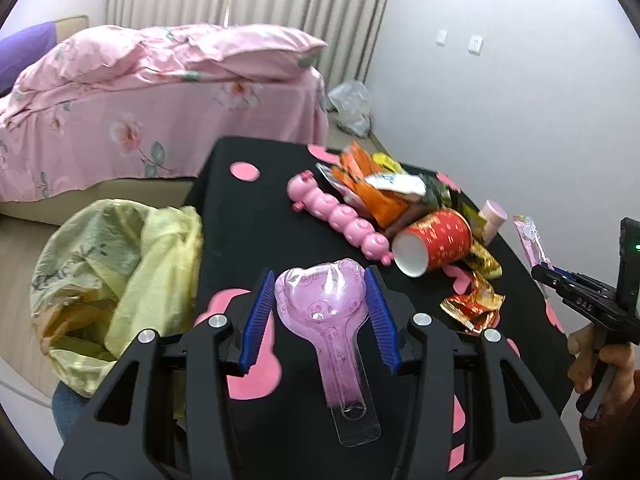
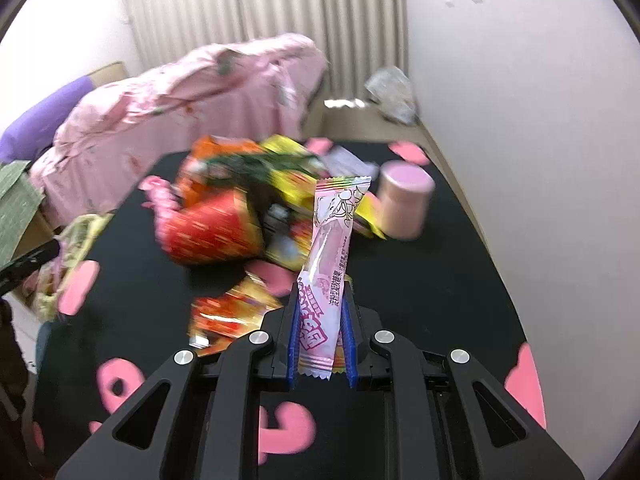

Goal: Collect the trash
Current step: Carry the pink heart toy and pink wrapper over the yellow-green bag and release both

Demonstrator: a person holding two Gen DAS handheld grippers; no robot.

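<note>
Pink and see-through plastic tray [image 1: 326, 320] held between blue pads [image 1: 258, 312] of left gripper [image 1: 320, 316], squeezed at its round wide end. Long way of tray running straight back from the fingertips toward the camera, round end out front, thin clear handle end behind. Left gripper tipped down over black table [image 1: 248, 208], just right of yellow trash bag [image 1: 120, 272], bag mouth gaping wide beside the left finger.

Right gripper [image 2: 320, 320] also tipped down, closed tight on one long pink candy wrapper [image 2: 328, 256]. Wrapper standing nearly upright between the pads, long way pointing out past the fingertips, top end leaning a little right, bottom end poking out behind the pads. From the left wrist view, same right gripper [image 1: 560, 280] seen far right, held by a hand [image 1: 600, 364] wrapped round its grip, wrapper sticking up from its tip.

Beyond the fingers, one heap of trash:
- one red paper cup [image 1: 432, 244], lying on its side, open mouth toward the left gripper
- one pink toy caterpillar [image 1: 340, 216], lying slantwise left of the cup
- one small pink jar [image 2: 404, 204], standing, right of the wrapper
- several crumpled snack bags [image 1: 372, 188], orange, yellow and green, too jumbled and blurred to count
- two shiny red and gold foil wrappers [image 1: 472, 308] near the cup
</note>
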